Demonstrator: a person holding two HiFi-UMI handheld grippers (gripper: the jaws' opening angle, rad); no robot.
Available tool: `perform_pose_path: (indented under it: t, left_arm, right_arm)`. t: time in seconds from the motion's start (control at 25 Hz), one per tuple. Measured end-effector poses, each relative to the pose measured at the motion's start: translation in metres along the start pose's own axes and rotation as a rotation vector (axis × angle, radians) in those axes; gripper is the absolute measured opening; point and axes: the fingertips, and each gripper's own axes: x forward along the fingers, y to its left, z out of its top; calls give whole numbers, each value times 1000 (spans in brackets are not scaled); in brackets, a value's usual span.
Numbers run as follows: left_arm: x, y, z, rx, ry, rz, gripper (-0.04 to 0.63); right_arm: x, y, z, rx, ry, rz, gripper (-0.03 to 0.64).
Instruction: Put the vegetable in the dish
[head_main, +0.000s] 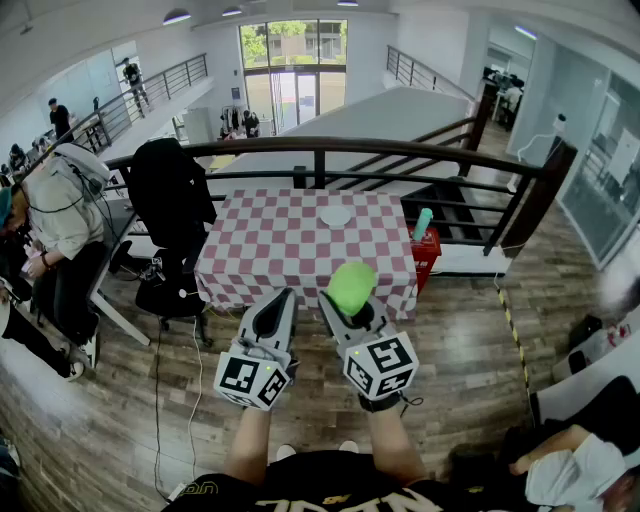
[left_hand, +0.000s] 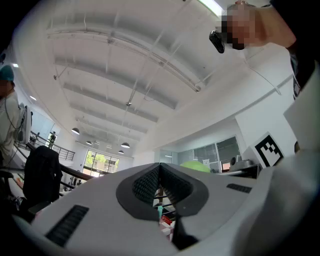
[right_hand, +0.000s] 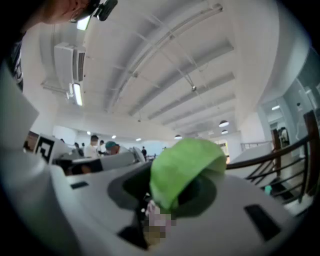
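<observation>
Green and leafy, the vegetable (head_main: 352, 285) is pinched in the right tongs (head_main: 338, 303), its rounded top bulging above the tips. In the right gripper view both jaws press on its sides and stand wide around its bulk. Both forearms (head_main: 248, 445) reach forward from the body, side by side. They hold the tongs raised and tilted up, so each gripper view looks at the white ceiling (left_hand: 125, 75). The left tongs (head_main: 279, 298) are pressed together with nothing between them, just beside the right pair.

Ahead, well apart from both, stands the bench (head_main: 260, 250) under a red-and-white checked cloth, with the white dish (head_main: 335, 215) near its far edge. A red box (head_main: 426, 250) with a teal bottle (head_main: 423, 222) stands at the bench's right end. A black chair (head_main: 170, 200) hung with a dark jacket is at its left. The floor (head_main: 450, 330) is wooden planks. A dark railing (head_main: 330, 148) runs behind the bench, and a person (head_main: 60, 200) in a pale hooded top is at the far left.
</observation>
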Motion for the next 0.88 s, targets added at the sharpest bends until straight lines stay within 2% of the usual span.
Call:
perform_pose_path:
  t: [0.4, 0.6, 0.72, 0.88]
  left_arm:
    - [36, -40, -32, 2, 52, 60, 20]
    - [31, -54, -54, 15, 65, 111, 20]
    - [45, -49, -67, 3, 79, 134, 20]
    - [71, -46, -80, 8, 91, 105, 20]
  right_arm:
    - [-41, -50, 2, 3, 22, -4, 133]
    - [-64, -56, -19, 40, 3, 43, 133]
    - [-65, -73, -21, 81, -30, -10, 133]
    - [-58, -111, -16, 82, -65, -75, 133]
